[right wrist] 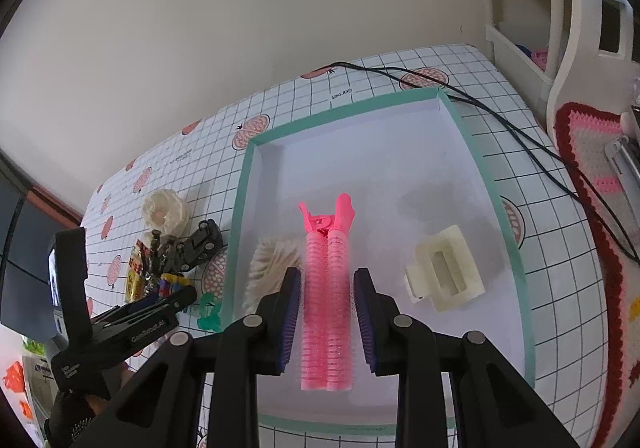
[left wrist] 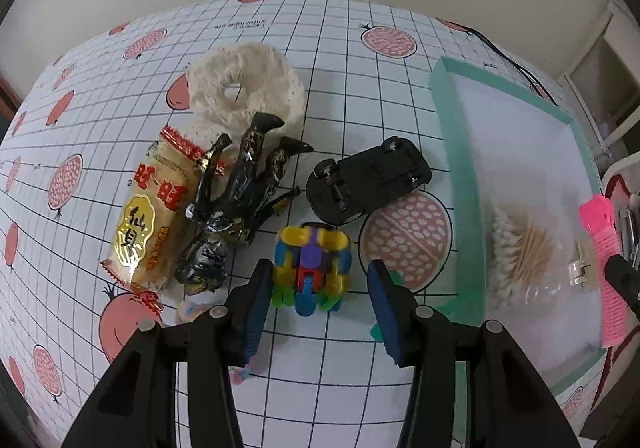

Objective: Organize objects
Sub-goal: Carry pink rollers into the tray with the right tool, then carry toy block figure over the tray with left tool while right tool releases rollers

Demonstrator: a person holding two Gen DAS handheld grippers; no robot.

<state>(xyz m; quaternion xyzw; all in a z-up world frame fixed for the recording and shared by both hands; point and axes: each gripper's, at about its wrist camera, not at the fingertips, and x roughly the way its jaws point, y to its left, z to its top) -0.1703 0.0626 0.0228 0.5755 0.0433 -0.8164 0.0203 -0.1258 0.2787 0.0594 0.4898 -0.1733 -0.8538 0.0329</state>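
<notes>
Pink hair roller clip (right wrist: 327, 296): lengthwise between open right tongs (right wrist: 327, 318), over teal tray (right wrist: 520, 276). Left tongs (left wrist: 316, 302) open, straddling block toy (left wrist: 310, 268).

wall (right wrist: 240, 28): plain cream | table (left wrist: 320, 368): grid cloth, pomegranate print | shelving (right wrist: 560, 8): white

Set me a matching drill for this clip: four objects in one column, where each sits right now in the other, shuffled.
Objects:
1. pink roller
2. cream clip
3. block toy
4. toy car

Places:
A. upside down on the mat, outside the tray
B. between the right claw fingers, over the tray
C. on the tray floor
D. on the mat between the left claw fingers

Pairs: 1-B, 2-C, 3-D, 4-A
</notes>
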